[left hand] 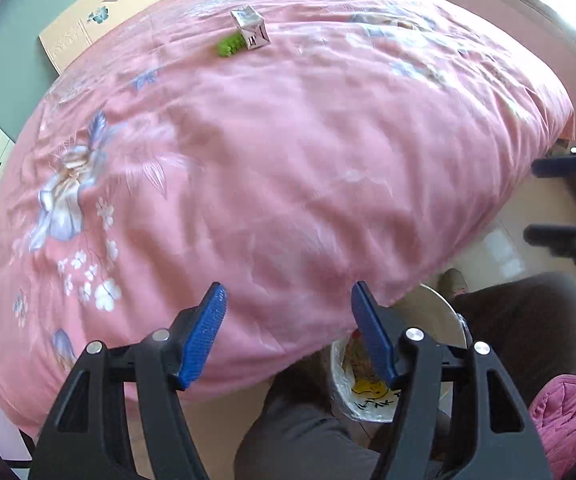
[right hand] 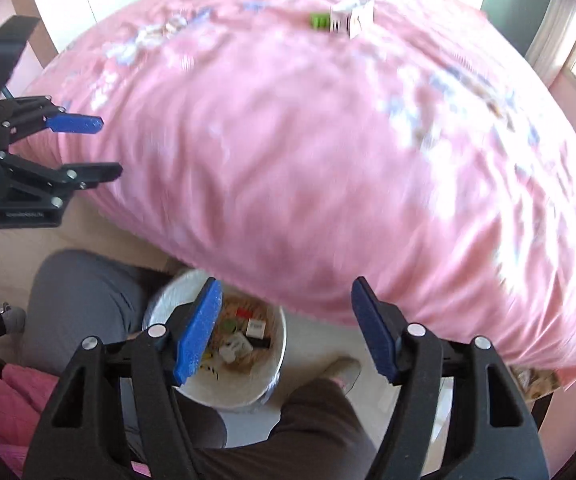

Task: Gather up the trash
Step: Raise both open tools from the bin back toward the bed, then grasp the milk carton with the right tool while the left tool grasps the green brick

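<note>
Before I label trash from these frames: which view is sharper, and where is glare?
Left wrist view: mild blur; silver carton and green scrap on the pink bedspread stay readable; window glare top right. Right wrist view: heavy motion smear, bedspread blown out at right; bin contents soft.

left hand-held gripper (left hand: 288, 300) agape, right hand-held gripper (right hand: 287, 296) agape

On the bed (left hand: 288, 160), far side, a crumpled carton (left hand: 250, 26) sits touching a small scrap (left hand: 229, 46) on its left. Down at the bed's near edge, on the floor, a lined bin (right hand: 276, 364) stands between the person's legs (right hand: 320, 432), trash (right hand: 244, 340) inside it.
</note>
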A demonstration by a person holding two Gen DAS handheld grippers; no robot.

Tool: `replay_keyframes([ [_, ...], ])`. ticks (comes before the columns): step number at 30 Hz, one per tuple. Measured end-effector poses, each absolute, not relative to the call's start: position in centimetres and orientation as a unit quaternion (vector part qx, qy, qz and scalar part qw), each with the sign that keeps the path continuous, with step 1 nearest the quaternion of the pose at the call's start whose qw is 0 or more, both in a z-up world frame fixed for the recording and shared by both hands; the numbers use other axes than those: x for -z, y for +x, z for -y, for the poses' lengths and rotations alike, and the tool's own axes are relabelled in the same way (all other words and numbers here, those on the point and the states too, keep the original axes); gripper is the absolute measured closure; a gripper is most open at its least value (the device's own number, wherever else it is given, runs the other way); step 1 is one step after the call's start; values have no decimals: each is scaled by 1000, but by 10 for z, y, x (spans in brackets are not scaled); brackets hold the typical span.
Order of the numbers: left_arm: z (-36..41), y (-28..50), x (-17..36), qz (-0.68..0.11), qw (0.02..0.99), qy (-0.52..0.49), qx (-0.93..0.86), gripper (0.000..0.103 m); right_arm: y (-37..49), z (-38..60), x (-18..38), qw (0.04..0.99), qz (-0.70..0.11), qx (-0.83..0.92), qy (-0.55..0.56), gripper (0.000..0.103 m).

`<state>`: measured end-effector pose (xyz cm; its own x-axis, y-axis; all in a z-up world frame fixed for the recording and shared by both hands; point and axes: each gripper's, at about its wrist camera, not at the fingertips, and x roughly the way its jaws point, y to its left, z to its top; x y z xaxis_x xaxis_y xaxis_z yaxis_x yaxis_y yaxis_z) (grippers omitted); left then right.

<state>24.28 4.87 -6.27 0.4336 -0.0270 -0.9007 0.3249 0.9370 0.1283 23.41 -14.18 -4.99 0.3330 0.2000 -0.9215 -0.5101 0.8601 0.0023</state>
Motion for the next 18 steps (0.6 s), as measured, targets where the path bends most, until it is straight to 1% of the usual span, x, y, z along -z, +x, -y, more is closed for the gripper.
replay_keyframes([
  [5, -56, 280, 40, -506, 842, 157, 101, 34, 277, 126, 4, 824, -501, -207, -165, 33],
  [10, -60, 324, 19, -493, 848, 168, 98, 34, 327, 111, -30, 841, -478, -200, -157, 33],
  [12, -61, 342, 15, -489, 850, 170, 102, 34, 348, 106, -43, 846, -472, -198, -149, 31],
  [18, -63, 395, 12, -471, 857, 181, 107, 34, 426, 92, -65, 857, -468, -182, -118, 29],
])
